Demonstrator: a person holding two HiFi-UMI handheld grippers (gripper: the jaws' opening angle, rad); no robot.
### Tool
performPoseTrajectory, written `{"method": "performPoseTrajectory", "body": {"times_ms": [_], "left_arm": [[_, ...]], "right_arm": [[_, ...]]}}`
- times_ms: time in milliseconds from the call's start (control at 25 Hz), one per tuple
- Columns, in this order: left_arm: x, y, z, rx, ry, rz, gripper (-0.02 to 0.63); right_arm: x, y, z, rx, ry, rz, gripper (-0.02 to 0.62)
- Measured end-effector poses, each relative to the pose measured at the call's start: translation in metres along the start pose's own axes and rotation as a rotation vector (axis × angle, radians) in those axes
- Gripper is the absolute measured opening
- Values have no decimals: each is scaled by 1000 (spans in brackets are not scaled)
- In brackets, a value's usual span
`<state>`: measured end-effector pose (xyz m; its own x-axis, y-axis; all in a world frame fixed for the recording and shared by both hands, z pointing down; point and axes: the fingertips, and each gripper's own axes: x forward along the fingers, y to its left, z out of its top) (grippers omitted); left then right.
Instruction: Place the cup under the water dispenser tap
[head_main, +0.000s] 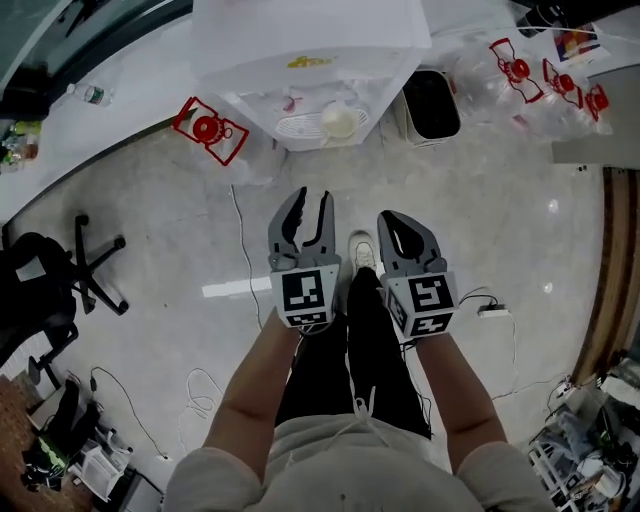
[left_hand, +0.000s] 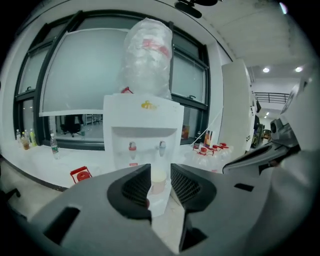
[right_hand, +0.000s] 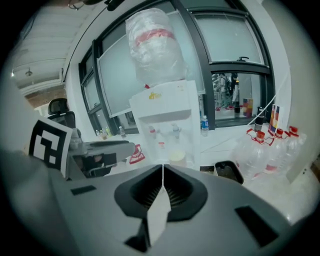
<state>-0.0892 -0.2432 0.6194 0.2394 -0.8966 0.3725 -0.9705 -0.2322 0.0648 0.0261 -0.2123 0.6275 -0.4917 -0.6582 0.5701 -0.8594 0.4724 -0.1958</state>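
The white water dispenser (head_main: 300, 40) stands ahead by the window, with a clear bottle on top. A pale cup (head_main: 338, 122) sits on its drip tray below the taps. The left gripper view shows the cup (left_hand: 158, 181) far off, under the right-hand tap (left_hand: 161, 145). My left gripper (head_main: 311, 196) is held over the floor, well short of the dispenser; its jaws stand a little apart with nothing between them. My right gripper (head_main: 386, 216) hangs beside it, jaws shut together and empty. The right gripper view also shows the cup (right_hand: 177, 157) beyond the right gripper (right_hand: 162, 167).
A black bin (head_main: 432, 103) stands right of the dispenser, with several red-capped plastic jugs (head_main: 520, 70) beyond it. A red-handled jug (head_main: 210, 128) lies to the left. A black office chair (head_main: 60, 270) is at far left. Cables and a power strip (head_main: 492, 310) lie on the floor.
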Motion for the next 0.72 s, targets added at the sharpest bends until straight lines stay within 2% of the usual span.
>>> {"method": "performPoseTrajectory", "body": {"times_ms": [200, 400, 720], "left_arm": [[-46, -5, 41, -37, -22, -25, 66], [-94, -12, 93, -41, -69, -82, 40], [-167, -15, 180, -48, -168, -106, 21]], "right_arm": [[-39, 19, 37, -9, -48, -17, 29], [-78, 40, 74, -22, -113, -33, 29], [-146, 89, 147, -76, -256, 1, 29]]}}
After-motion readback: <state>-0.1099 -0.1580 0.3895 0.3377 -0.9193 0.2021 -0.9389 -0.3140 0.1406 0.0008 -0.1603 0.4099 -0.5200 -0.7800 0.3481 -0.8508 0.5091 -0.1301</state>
